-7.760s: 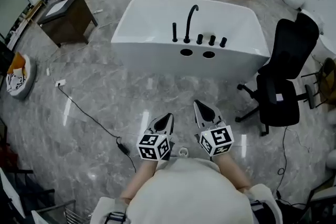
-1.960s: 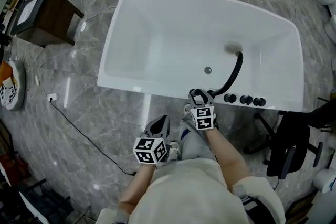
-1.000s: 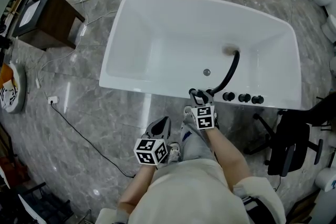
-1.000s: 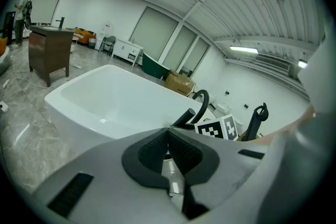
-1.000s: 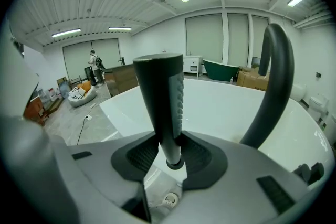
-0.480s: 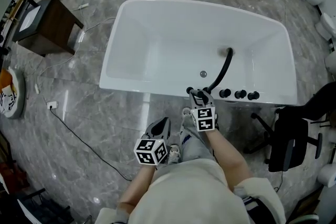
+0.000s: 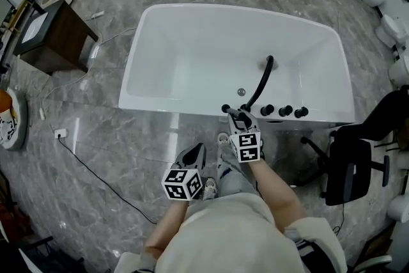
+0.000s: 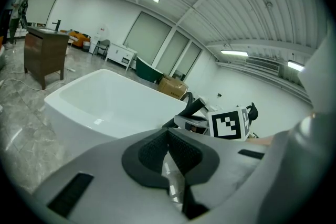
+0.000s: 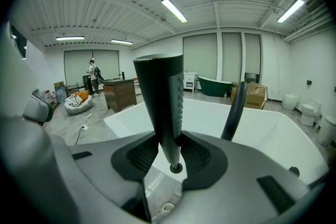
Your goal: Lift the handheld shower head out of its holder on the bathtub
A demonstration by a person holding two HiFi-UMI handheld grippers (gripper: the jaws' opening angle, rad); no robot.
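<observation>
One black shower head (image 9: 160, 97) clamped in the right tongs (image 9: 169, 150) – tip clear above the white bathtub (image 7: 192, 13) rim; left tongs (image 8: 168, 136) pressed together, empty.

Head view: from head height, facing steeply down; far enough that the whole bathtub (image 7: 185, 54) fits.
Left gripper view: low, outside the tub's near wall, facing across it into the room.
Right gripper view: close above the near rim, facing into the basin.
Shared: bathtub in all three; curved black spout (image 7: 259, 83) in head and right gripper views.
</observation>
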